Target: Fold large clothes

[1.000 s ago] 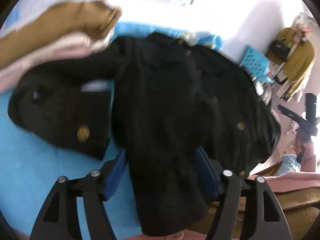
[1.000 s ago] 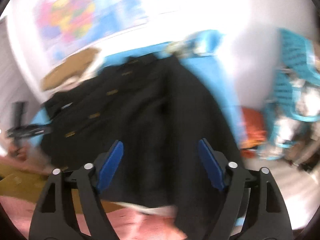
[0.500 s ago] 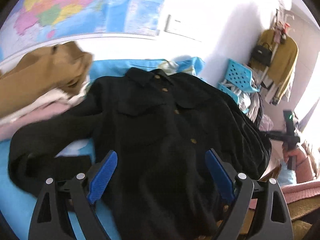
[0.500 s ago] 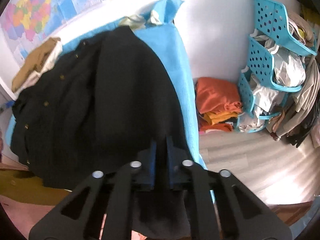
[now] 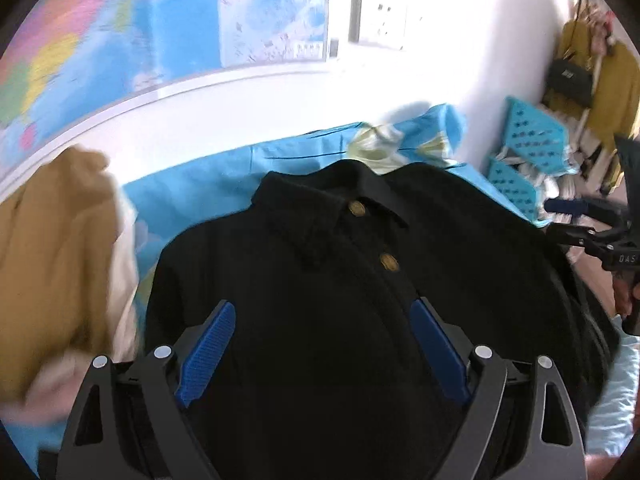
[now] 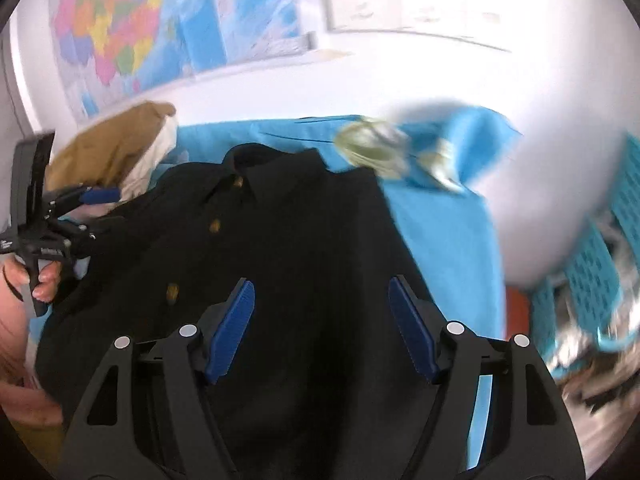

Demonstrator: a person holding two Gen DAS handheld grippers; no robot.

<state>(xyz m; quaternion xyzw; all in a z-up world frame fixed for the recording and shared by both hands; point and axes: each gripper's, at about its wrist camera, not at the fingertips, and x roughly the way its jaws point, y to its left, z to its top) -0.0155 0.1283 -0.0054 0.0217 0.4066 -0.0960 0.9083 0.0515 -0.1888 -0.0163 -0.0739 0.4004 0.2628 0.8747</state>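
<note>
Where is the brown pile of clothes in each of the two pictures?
Left wrist view: the brown pile of clothes fills the left edge, left of the black shirt.
Right wrist view: the brown pile of clothes sits upper left, behind the shirt's shoulder.
Shared landmark: the colourful wall map hangs above the pile in both views.
</note>
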